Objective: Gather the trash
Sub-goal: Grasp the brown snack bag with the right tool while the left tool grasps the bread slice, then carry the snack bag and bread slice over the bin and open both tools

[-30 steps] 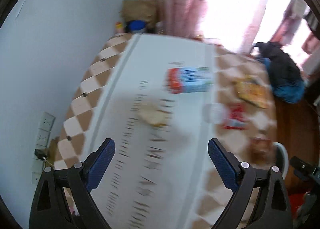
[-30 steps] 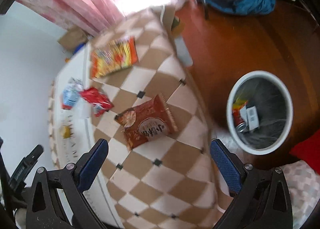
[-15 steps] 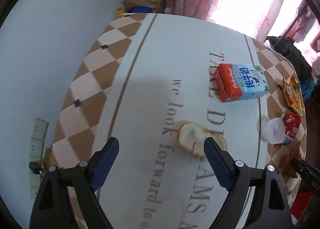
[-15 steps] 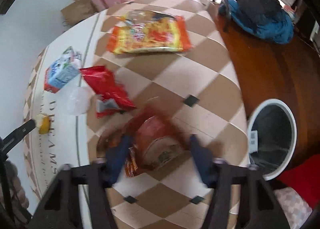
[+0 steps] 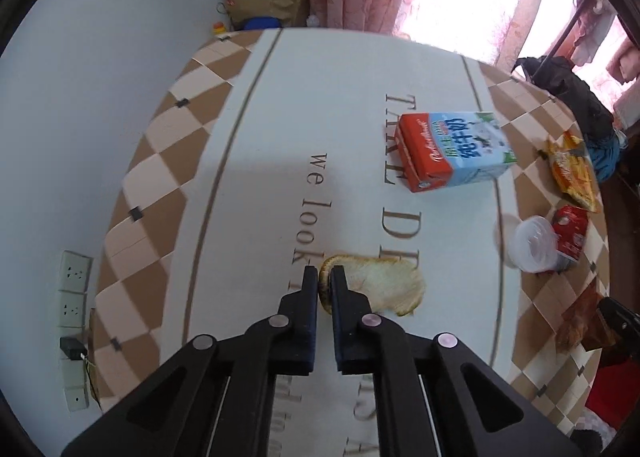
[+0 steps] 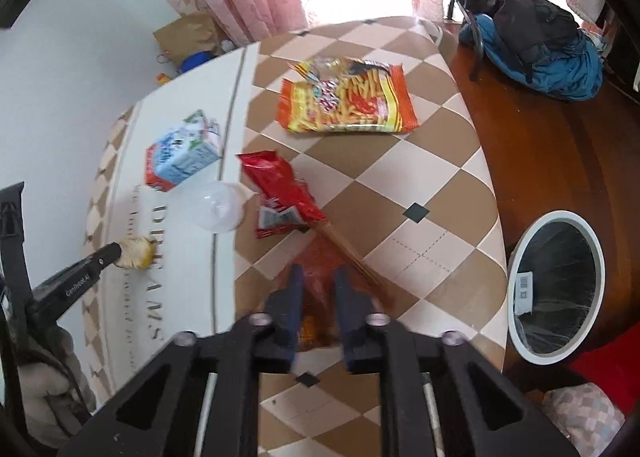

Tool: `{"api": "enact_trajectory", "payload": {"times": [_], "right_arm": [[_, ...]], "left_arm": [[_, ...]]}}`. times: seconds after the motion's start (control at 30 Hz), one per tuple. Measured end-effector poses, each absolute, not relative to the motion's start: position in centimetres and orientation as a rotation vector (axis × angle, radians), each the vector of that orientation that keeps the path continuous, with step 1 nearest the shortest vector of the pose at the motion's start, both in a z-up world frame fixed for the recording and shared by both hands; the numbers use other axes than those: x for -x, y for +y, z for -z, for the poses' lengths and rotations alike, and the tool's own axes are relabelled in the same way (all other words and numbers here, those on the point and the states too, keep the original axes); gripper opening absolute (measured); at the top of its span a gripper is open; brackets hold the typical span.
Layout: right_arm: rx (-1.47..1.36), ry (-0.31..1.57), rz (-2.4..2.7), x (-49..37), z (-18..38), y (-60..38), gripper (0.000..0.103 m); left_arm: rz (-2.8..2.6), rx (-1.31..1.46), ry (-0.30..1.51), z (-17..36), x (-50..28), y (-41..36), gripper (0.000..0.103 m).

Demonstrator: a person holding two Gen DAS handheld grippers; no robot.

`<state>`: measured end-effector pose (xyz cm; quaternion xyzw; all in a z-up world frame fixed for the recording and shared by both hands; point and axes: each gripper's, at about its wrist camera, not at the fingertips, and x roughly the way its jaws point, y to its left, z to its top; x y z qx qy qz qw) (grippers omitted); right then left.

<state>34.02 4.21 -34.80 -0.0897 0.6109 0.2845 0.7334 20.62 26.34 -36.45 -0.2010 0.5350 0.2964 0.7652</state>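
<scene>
The desk [image 5: 328,97], under a white cloth with a brown-and-cream checked border and printed lettering, fills the middle of both views. In the right wrist view a white-rimmed trash bin [image 6: 558,283] lined with a dark bag stands on the wooden floor at the lower right of the frame, just off the desk's edge. A dark and blue bundle of clothing [image 6: 532,37] lies at the upper right.

The orange chip bag [image 6: 348,97] lies flat in the upper centre of that view. Left of centre the milk carton [image 6: 182,155] lies on its side; the clear plastic cup [image 6: 218,207] rests just below it, touching the red wrapper [image 6: 280,193] to its right.

At the lower centre of the right wrist view the right gripper [image 6: 319,277] has its fingers closed tight on a brown snack packet [image 6: 320,257], which is blurred and crumpled between them.

In the left wrist view the left gripper [image 5: 320,273], at lower centre, pinches the crust edge of a bread slice [image 5: 376,289] with its fingers nearly together; the slice lies on the white cloth, below the carton.
</scene>
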Motion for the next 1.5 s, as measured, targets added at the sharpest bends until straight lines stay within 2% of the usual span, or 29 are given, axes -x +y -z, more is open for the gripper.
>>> {"api": "enact_trajectory", "payload": {"times": [0.57, 0.97, 1.2, 1.37, 1.5], "right_arm": [[0.058, 1.238, -0.711, -31.7, 24.9, -1.3, 0.012], [-0.026, 1.117, -0.608, -35.8, 17.8, -13.4, 0.011], [-0.082, 1.123, -0.457, -40.0, 18.6, -23.9, 0.011], [-0.144, 1.199, -0.350, -43.0, 23.1, -31.3, 0.011], [-0.208, 1.300, -0.296, -45.2, 29.1, -35.6, 0.011]], "left_arm": [[-0.652, 0.425, 0.947, 24.5, -15.3, 19.9, 0.004], [-0.453, 0.329, 0.858, 17.5, -21.9, 8.7, 0.004], [-0.268, 0.297, 0.899, 18.2, -30.0, -0.3, 0.004], [-0.121, 0.318, 1.011, 22.8, -36.4, -6.1, 0.004], [-0.036, 0.299, 1.131, 28.0, -41.0, -9.9, 0.005]]}}
